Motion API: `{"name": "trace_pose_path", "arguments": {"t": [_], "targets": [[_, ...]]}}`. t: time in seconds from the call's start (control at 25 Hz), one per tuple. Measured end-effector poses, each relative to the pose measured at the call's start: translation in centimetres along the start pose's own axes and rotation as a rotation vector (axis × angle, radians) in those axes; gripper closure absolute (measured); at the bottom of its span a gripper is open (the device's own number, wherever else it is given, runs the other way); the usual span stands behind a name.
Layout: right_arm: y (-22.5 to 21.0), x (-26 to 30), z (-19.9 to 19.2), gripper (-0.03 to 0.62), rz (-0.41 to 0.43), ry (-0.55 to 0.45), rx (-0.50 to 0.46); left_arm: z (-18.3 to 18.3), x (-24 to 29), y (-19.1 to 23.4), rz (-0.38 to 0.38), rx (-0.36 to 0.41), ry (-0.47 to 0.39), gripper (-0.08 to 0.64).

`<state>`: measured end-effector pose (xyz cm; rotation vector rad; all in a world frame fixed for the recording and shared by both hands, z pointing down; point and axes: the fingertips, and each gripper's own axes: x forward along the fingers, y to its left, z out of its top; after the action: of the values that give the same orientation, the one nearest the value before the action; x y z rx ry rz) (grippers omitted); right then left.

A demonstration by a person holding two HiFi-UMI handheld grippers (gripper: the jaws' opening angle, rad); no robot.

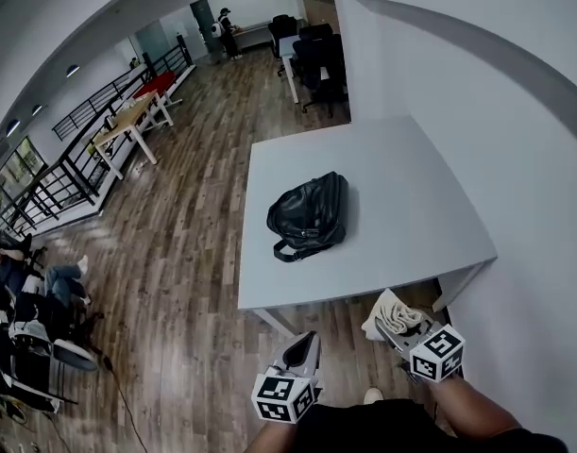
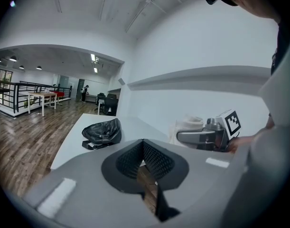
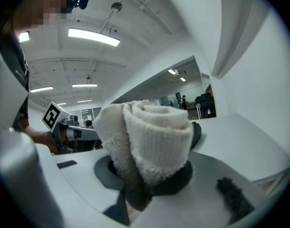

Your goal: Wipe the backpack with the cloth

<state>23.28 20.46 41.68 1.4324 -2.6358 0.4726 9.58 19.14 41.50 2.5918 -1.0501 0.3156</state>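
Observation:
A black backpack lies on its side near the middle of the white table; the left gripper view shows the backpack ahead on the tabletop. My right gripper is below the table's near edge, shut on a folded white cloth. The cloth fills the right gripper view and hides most of the backpack behind it. My left gripper hangs lower left of it, short of the table, its jaws shut with nothing between them.
A white wall runs along the table's right side. Wooden floor lies left of the table. Desks and chairs stand at the far end, with a railing and seated people at the left.

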Motion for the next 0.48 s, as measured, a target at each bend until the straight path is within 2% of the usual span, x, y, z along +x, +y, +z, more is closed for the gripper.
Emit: {"name": "trace_pose_path", "arguments": {"t": [0.2,0.48], "targets": [[1.6,1.9,0.5,0.503,-0.031,-0.019,0.004,0.9,-0.4,1.4,-0.058,0.040,0.017,0.554],[4.5,5.6,0.5,0.503,-0.048,-0.006,-0.005,0.7,-1.9,5.8,-0.076,0.046,0.043,0.554]]}}
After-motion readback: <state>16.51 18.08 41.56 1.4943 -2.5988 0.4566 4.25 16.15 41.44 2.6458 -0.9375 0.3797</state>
